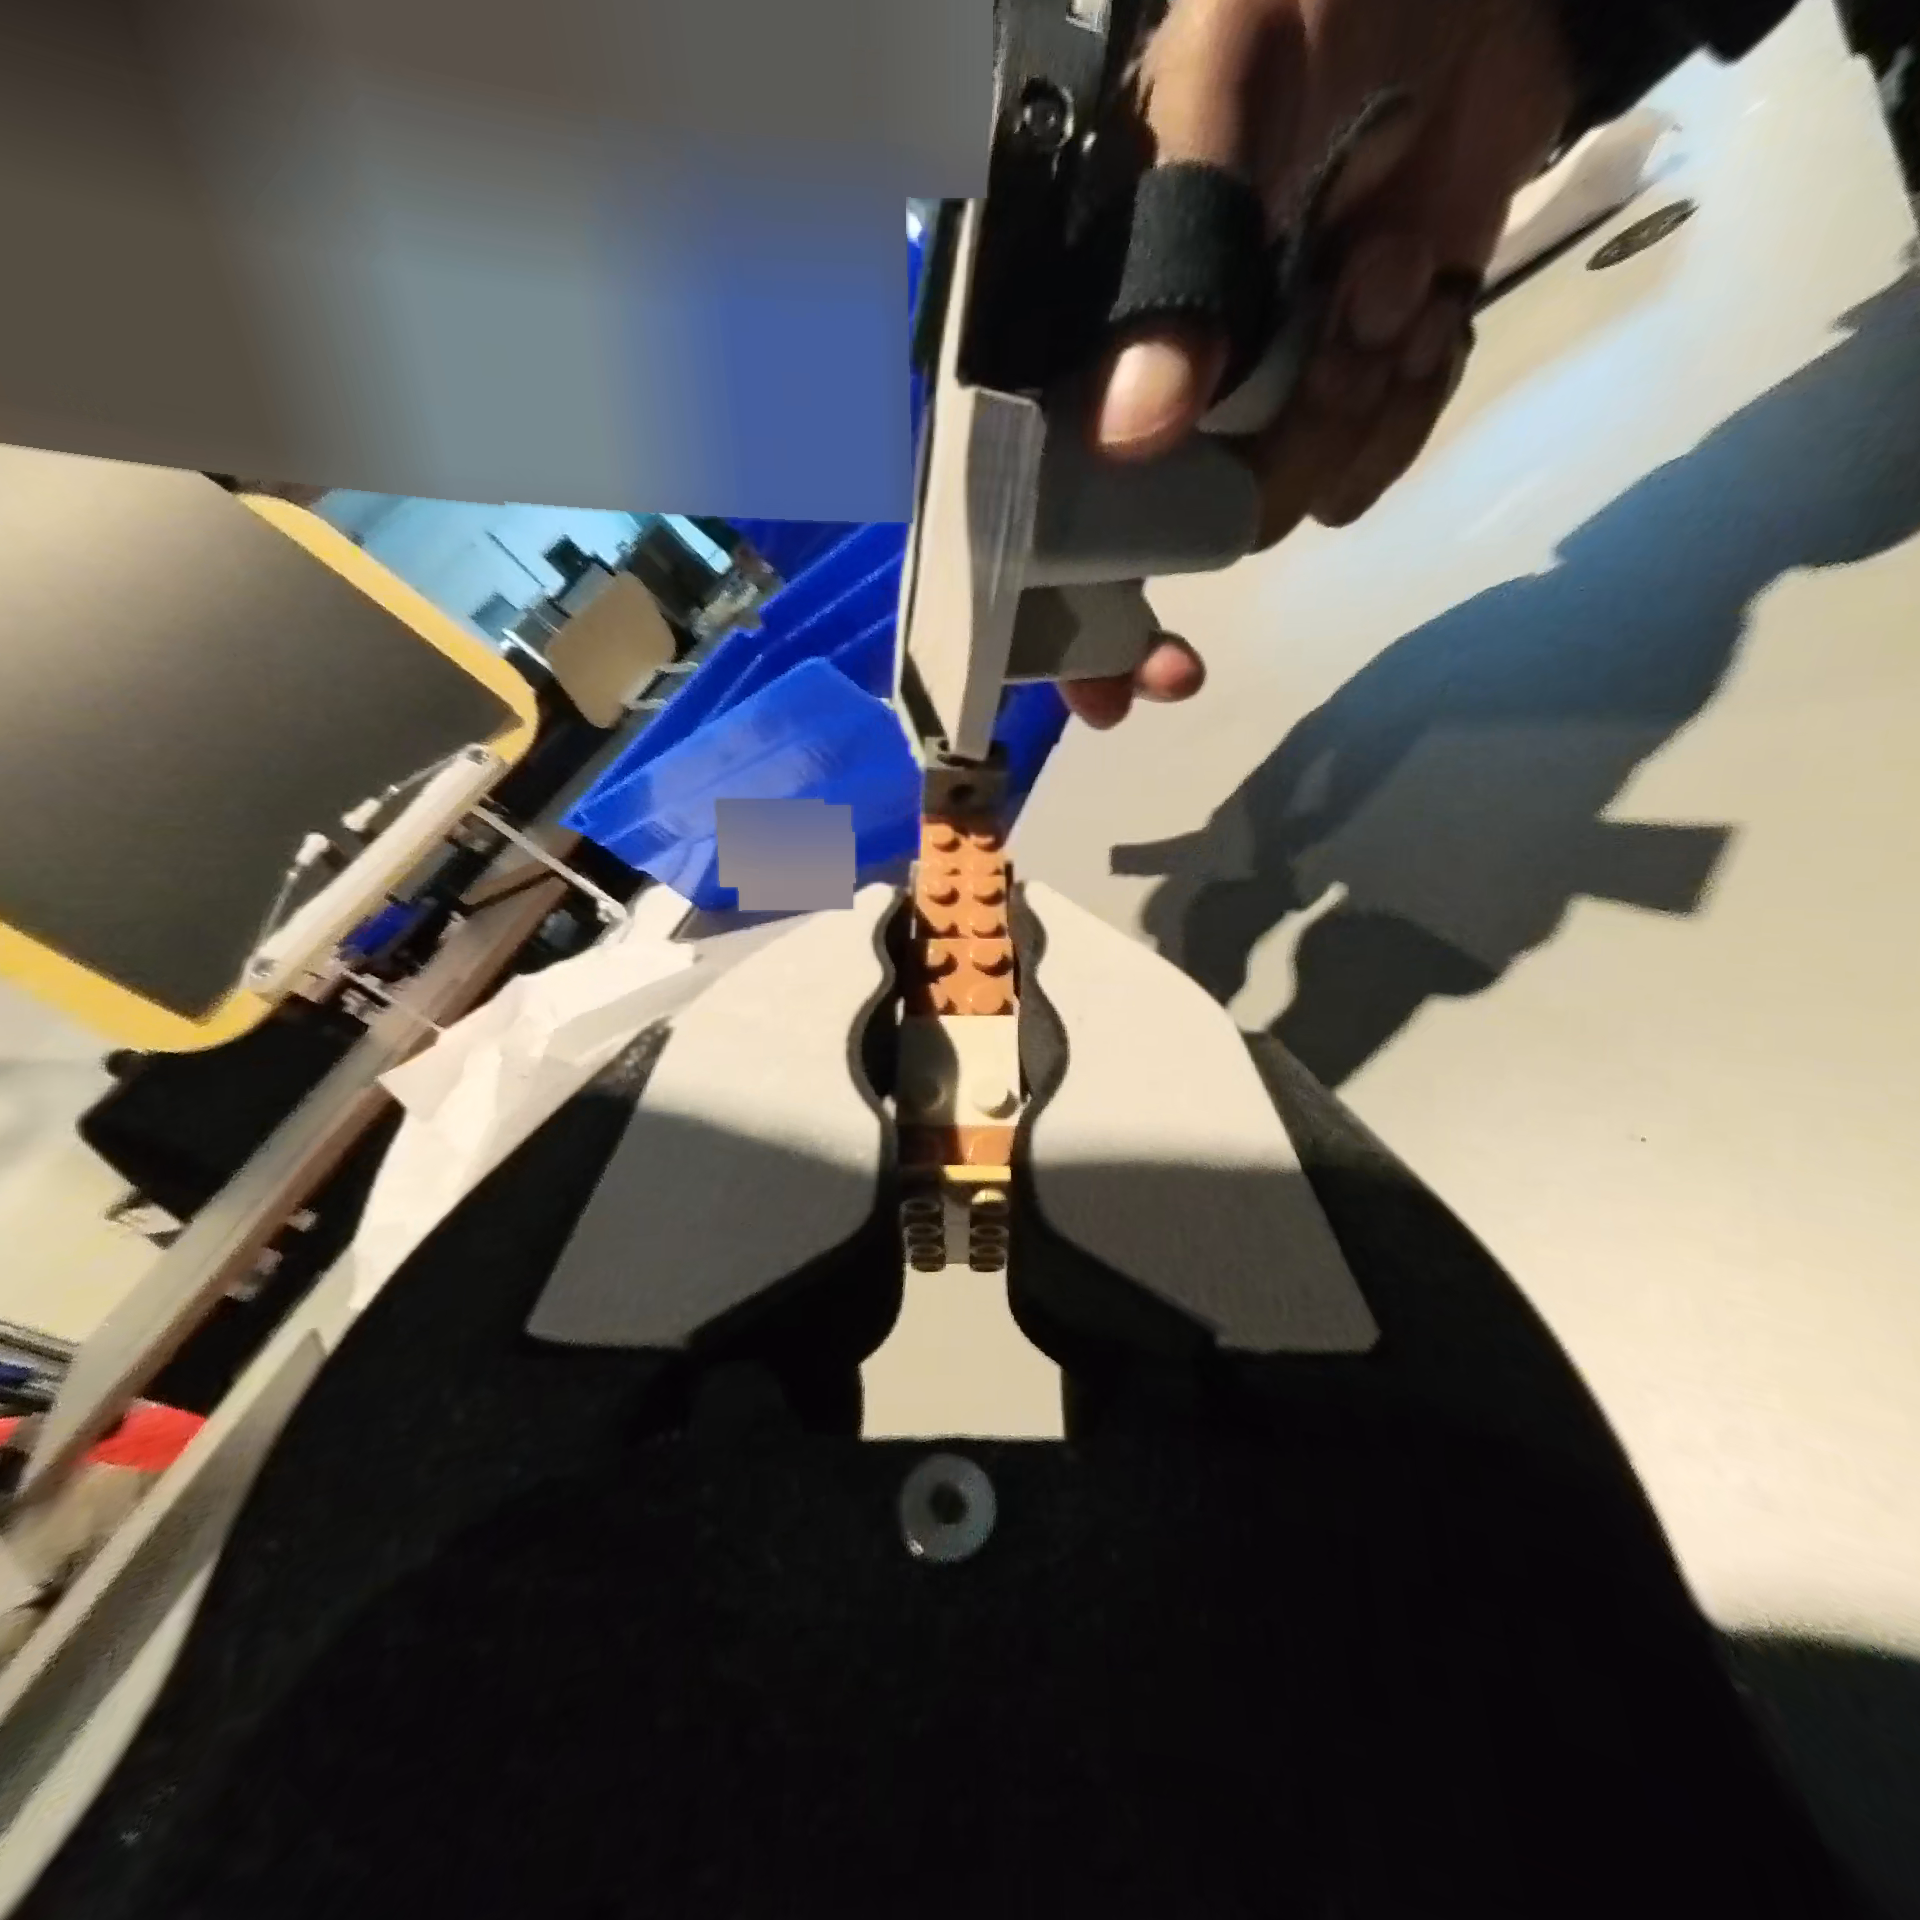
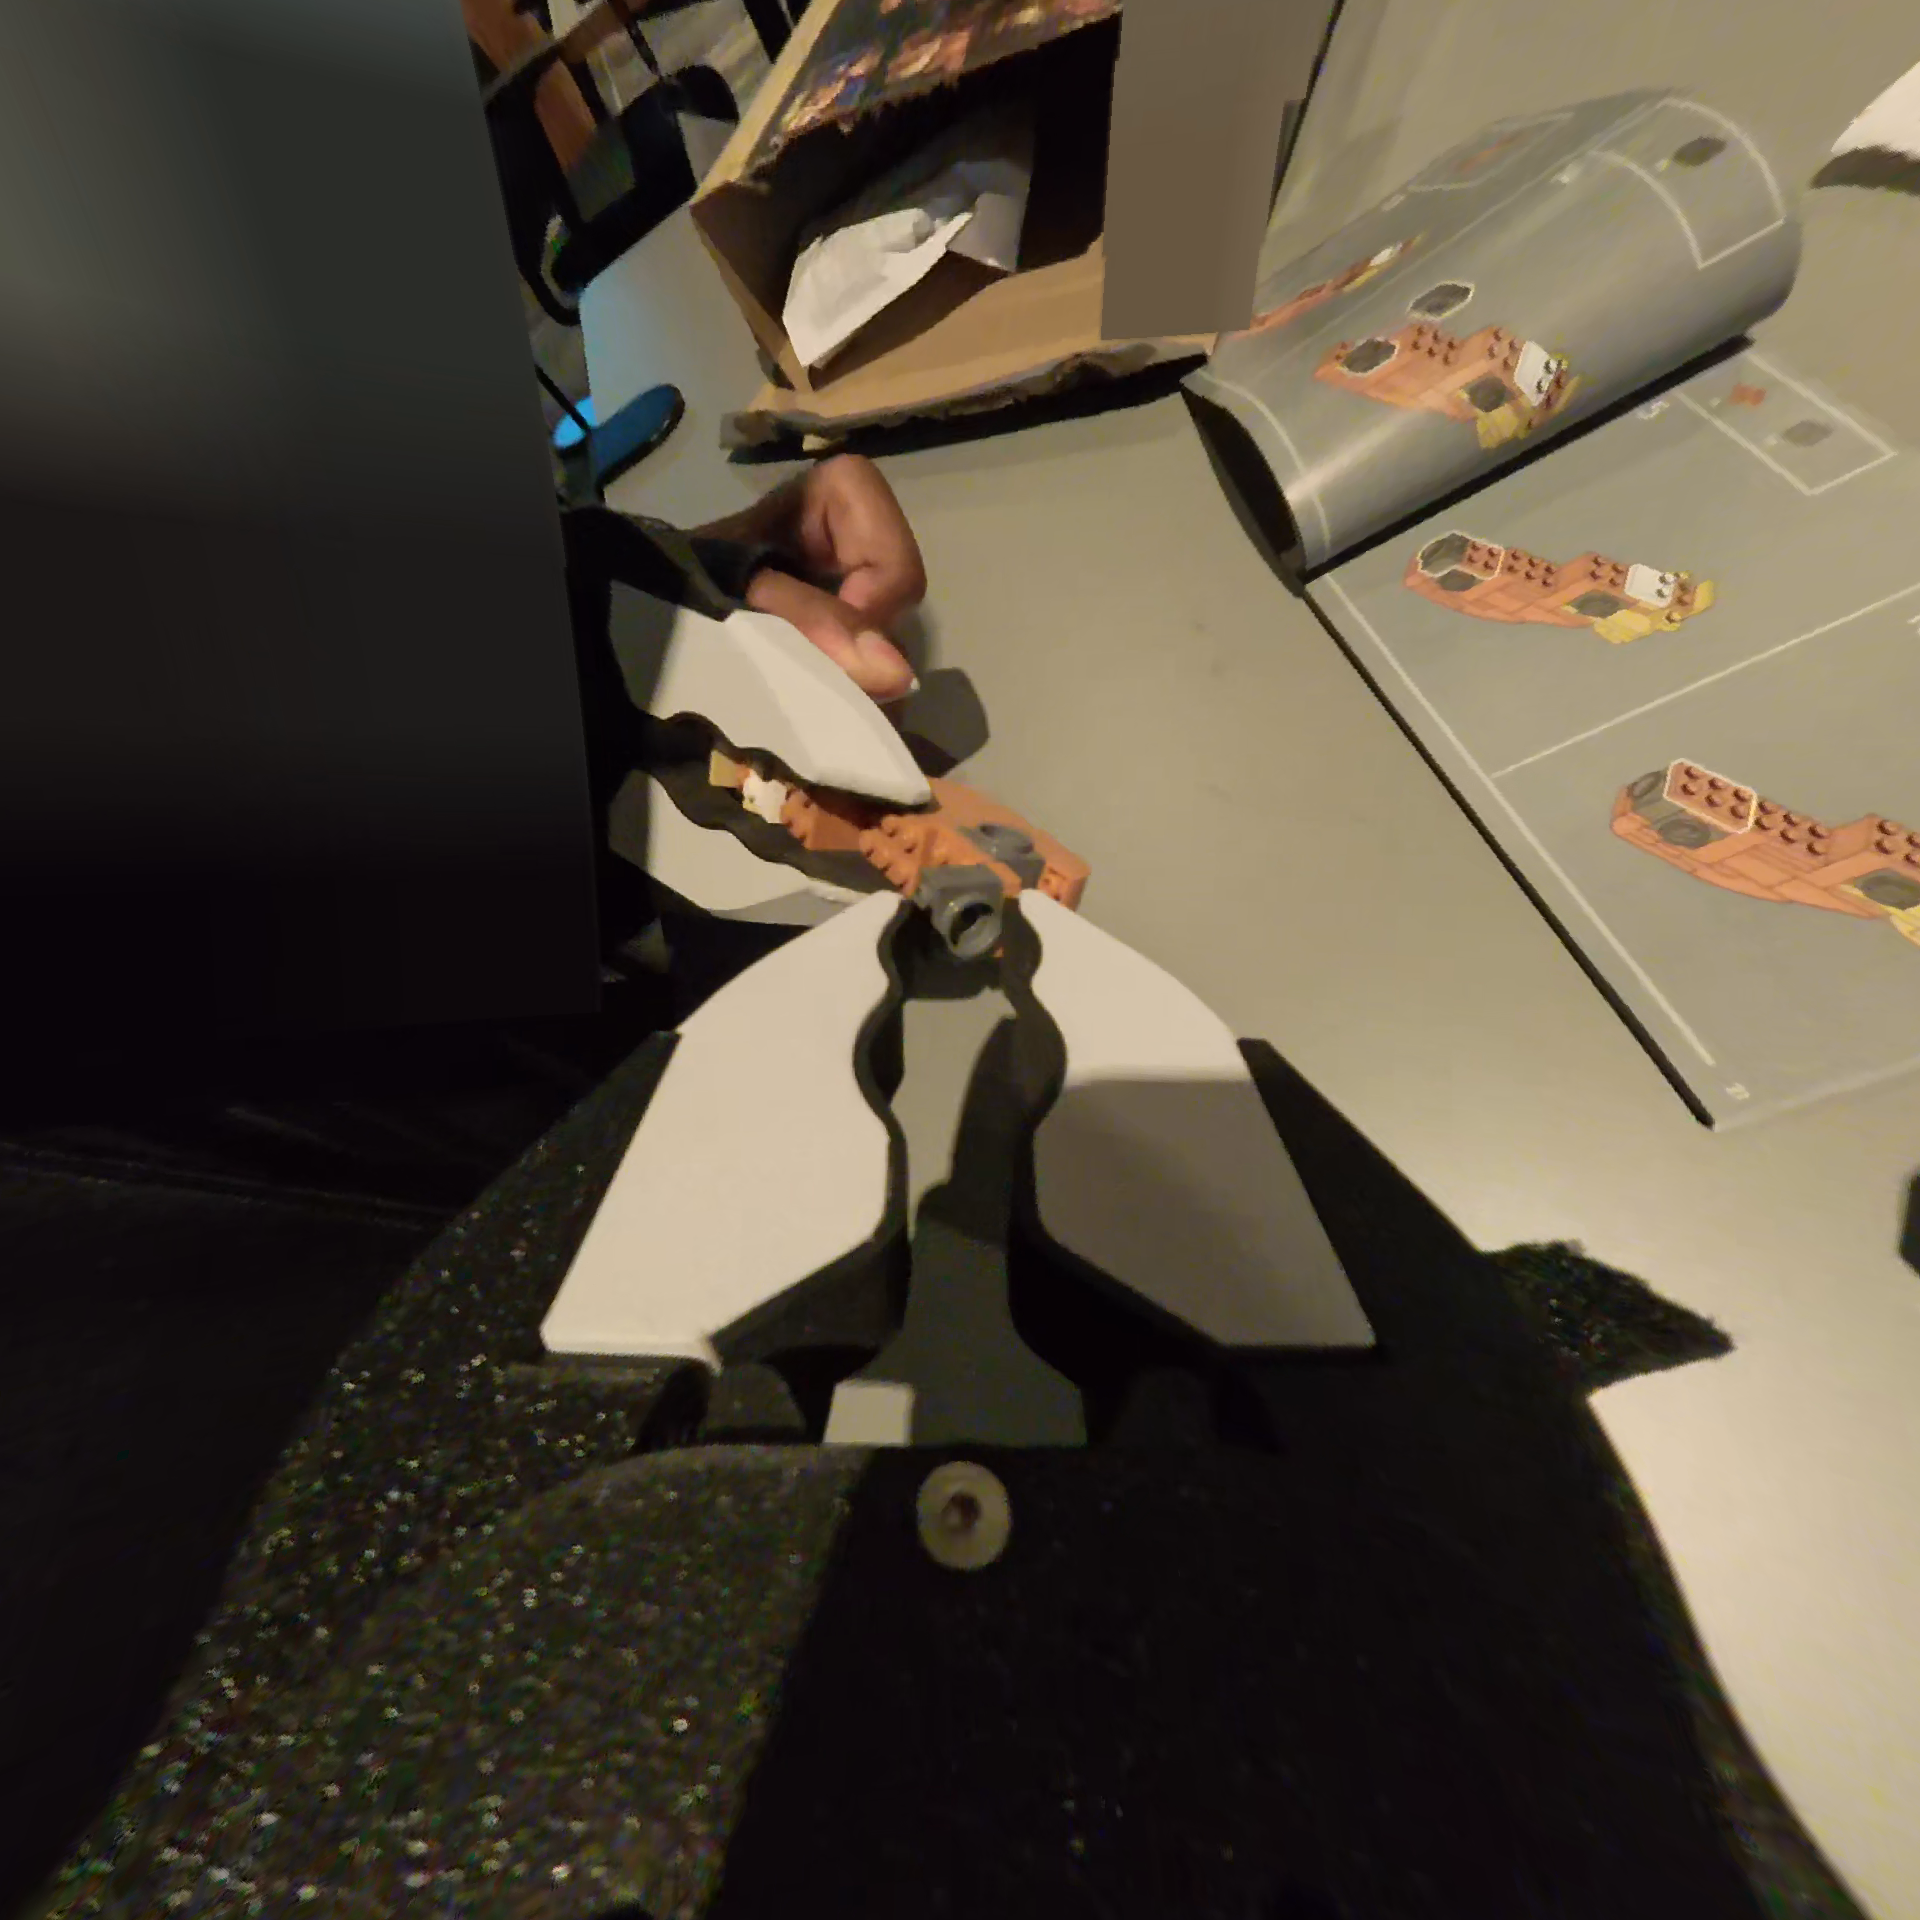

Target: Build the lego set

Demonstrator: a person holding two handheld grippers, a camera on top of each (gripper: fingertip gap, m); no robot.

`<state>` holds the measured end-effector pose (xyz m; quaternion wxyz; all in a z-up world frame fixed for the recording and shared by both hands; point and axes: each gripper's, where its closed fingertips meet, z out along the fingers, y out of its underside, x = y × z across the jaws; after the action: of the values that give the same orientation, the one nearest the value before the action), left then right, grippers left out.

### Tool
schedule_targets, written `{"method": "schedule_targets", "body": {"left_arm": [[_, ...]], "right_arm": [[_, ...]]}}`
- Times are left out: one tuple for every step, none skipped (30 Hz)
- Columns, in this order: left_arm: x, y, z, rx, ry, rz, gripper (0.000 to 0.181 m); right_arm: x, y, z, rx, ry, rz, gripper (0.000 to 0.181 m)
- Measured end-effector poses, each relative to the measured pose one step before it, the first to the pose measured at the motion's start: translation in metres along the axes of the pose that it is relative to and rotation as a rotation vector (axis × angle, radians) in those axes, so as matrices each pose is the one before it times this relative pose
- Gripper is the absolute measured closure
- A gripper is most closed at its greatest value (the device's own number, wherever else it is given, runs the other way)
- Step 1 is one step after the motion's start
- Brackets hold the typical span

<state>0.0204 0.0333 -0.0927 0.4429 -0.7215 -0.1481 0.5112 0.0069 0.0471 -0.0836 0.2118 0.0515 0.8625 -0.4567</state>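
The orange lego assembly sits clamped between the fingers of the left gripper, its rear end lost in shadow. At its far tip, a dark grey round-holed piece is pinched by the right gripper; whether it is seated on the studs cannot be told. Beyond, the instruction booklet lies open, cut off at the frame edge, beside a torn cardboard box.
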Motion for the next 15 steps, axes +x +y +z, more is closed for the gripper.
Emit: {"method": "schedule_targets", "body": {"left_arm": [[0.00052,0.00029,0.00041,-0.0011,0.0041,-0.0011,0.165],[0.00184,-0.00083,0.00042,0.0042,0.0086,0.0041,0.164],[0.00207,-0.00109,0.00054,0.0052,0.0092,0.0021,0.165],[0.00139,0.00088,0.00074,-0.0066,0.0061,0.0024,0.164],[0.00077,0.00199,0.00066,-0.0097,0.0028,0.0077,0.164],[0.00043,0.00119,0.00023,-0.0055,0.0029,0.0007,0.164],[0.00037,0.00030,0.00003,-0.0006,0.0046,-0.0056,0.164],[0.00054,0.00065,0.00024,-0.0026,0.0077,-0.0073,0.164],[0.00011,0.00103,0.00031,-0.0040,0.0040,-0.0054,0.164],[-0.00002,0.00083,0.00032,-0.0035,0.0014,-0.0011,0.164],[-0.00049,0.00048,0.00030,-0.0023,-0.0014,-0.0006,0.165],[-0.00078,-0.00031,0.00012,0.0026,-0.0034,-0.0027,0.164],[-0.00038,-0.00028,0.00014,0.0019,-0.0005,-0.0046,0.164],[-0.00028,-0.00018,0.00024,0.0015,-0.0002,-0.0020,0.164],[-0.00009,-0.00022,0.00024,0.0019,0.0000,-0.0017,0.164]], "right_arm": [[0.00108,0.00197,0.00037,-0.0025,-0.0068,0.0149,0.166],[0.00167,0.00251,0.00118,-0.0035,0.0002,0.0108,0.166],[0.00208,0.00267,0.00160,-0.0034,0.0028,0.0085,0.166],[0.00225,0.00225,0.00149,-0.0006,0.0017,0.0103,0.166],[0.00196,0.00163,0.00073,0.0006,-0.0023,0.0120,0.166],[0.00142,0.00059,0.00006,0.0039,-0.0057,0.0124,0.166],[0.00087,-0.00020,-0.00041,0.0072,-0.0066,0.0117,0.166],[0.00081,-0.00045,-0.00053,0.0068,-0.0063,0.0112,0.166],[0.00065,-0.00034,-0.00040,0.0053,-0.0055,0.0095,0.166],[0.00046,0.00001,-0.00026,0.0037,-0.0056,0.0079,0.166],[0.00024,-0.00022,-0.00016,0.0054,-0.0073,0.0078,0.166],[-0.00012,0.00005,-0.00019,0.0041,-0.0086,0.0101,0.166],[0.00009,0.00022,0.00012,0.0023,-0.0073,0.0103,0.166],[0.00023,0.00058,0.00024,-0.0002,-0.0051,0.0079,0.166],[0.00012,0.00098,0.00057,-0.0031,-0.0039,0.0052,0.166]]}}
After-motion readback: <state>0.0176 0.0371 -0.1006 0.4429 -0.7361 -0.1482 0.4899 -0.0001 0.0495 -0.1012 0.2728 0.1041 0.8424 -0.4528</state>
